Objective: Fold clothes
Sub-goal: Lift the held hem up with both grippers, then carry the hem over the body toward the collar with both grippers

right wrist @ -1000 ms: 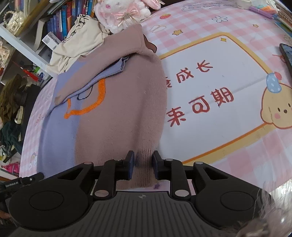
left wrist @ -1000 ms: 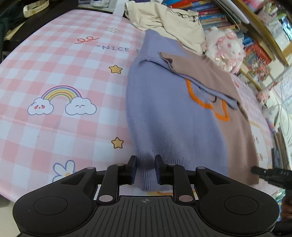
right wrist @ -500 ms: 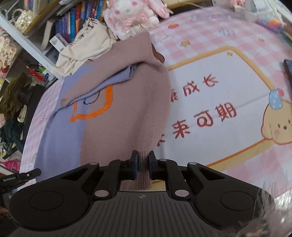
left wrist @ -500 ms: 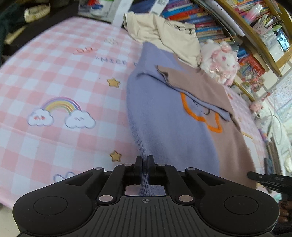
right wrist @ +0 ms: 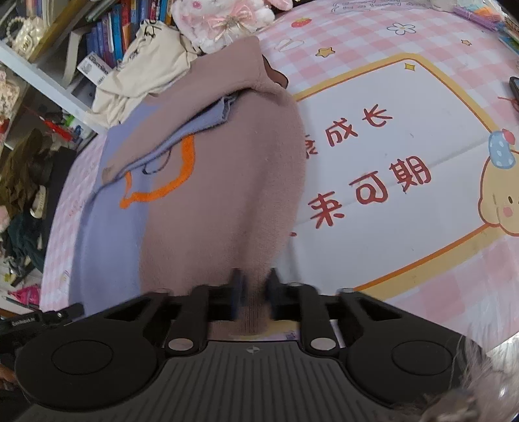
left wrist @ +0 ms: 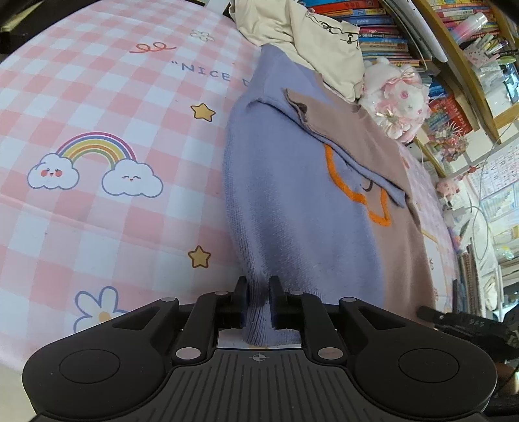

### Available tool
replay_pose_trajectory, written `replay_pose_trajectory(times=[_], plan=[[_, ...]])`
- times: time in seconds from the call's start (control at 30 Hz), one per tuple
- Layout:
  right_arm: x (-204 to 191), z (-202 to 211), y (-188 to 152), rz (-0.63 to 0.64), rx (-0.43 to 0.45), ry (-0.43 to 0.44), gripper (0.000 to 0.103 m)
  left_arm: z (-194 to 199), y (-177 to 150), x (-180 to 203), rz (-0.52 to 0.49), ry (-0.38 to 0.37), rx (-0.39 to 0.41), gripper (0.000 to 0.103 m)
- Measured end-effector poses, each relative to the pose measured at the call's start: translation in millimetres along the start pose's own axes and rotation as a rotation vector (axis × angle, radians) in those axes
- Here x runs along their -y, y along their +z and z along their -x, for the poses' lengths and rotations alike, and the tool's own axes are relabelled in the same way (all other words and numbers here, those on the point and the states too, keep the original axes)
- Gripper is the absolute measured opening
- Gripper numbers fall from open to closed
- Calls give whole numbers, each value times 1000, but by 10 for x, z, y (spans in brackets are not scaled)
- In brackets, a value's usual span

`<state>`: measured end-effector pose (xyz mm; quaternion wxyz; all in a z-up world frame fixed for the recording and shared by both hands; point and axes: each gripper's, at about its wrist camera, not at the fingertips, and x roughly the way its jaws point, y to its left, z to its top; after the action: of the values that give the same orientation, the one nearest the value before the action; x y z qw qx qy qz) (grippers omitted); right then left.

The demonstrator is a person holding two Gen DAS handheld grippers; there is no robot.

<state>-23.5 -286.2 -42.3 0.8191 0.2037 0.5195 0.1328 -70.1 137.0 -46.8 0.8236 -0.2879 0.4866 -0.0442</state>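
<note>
The lilac-and-mauve knitted sweater (left wrist: 301,207) is pinched at its hem by the left gripper (left wrist: 258,289) and right gripper (right wrist: 253,282) — both corners should be lifted evenly.

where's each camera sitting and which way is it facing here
Left wrist: sits on the left gripper, looking forward along its fingers, which straddle the purple hem of the sweater, across the pink checked cloth toward the bookshelf; only gripper hardware shows.
Right wrist: sits on the right gripper, facing along its blurred fingers, with the sweater's brown hem between them, toward the same shelf; a furry cuff shows at lower right.
Shared: the sweater, cream garment, plush toy, books, and each view catches the other gripper at its edge.
</note>
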Motion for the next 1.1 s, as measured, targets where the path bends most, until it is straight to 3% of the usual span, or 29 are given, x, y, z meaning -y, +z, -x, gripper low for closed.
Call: replay_pose_trajectory(times=[0.3,0.7,0.87,1.1], plan=[[-3,98,-22,32,-21,10,11,89,-26,-11,-36,-16,-15,4],[40,334,-242,67,-144,22,11,272,-274,-68,-42,-34,-110,4],[32,488,-148,10,-98,101,11,374,-143,-52,-6,-120,-61,4],[73,681,159,-171,59,278,11,542,212,-40,147,-308,122,4]])
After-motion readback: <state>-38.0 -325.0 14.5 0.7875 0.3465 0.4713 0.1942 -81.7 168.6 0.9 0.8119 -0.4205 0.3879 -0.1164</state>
